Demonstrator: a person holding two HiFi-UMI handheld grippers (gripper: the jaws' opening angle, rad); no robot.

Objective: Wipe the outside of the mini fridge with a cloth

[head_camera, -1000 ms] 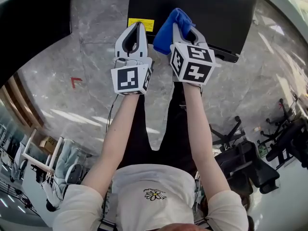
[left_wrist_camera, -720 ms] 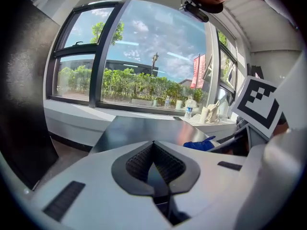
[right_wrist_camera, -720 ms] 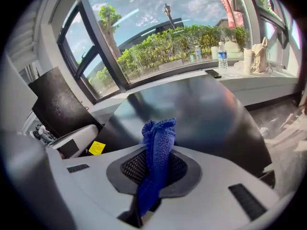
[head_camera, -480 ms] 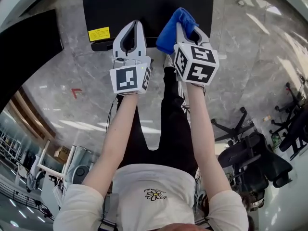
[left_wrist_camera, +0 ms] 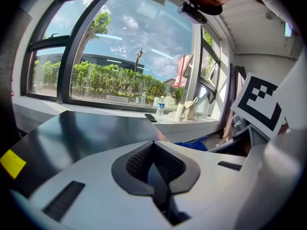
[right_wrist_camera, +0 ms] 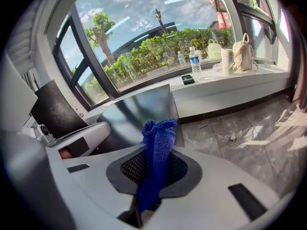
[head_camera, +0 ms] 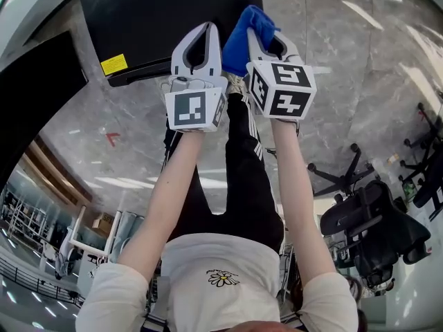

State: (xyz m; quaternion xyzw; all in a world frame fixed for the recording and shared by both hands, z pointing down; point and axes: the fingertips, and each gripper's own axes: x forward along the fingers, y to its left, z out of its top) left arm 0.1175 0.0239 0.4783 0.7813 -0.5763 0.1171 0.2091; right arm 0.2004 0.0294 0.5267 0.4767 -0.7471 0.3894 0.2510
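Grey marble floor (head_camera: 346, 68), office chairs (head_camera: 374, 220) off behind the right claw (right_wrist_camera: 157, 150). That claw is clamped on the blue cloth (right_wrist_camera: 160, 128), which sticks out past its tips; the left claw (left_wrist_camera: 154, 145) just beside it is closed on nothing. Black mini fridge (head_camera: 159, 12) sits just ahead of both claws, window ledge (right_wrist_camera: 225, 87) further out.

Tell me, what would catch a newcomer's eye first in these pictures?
The bright blue knitted cloth, clamped upright in the white right gripper, stands out most. Just ahead of both grippers sits the glossy black mini fridge, with a small yellow label near one corner. The white left gripper beside it is shut on nothing.
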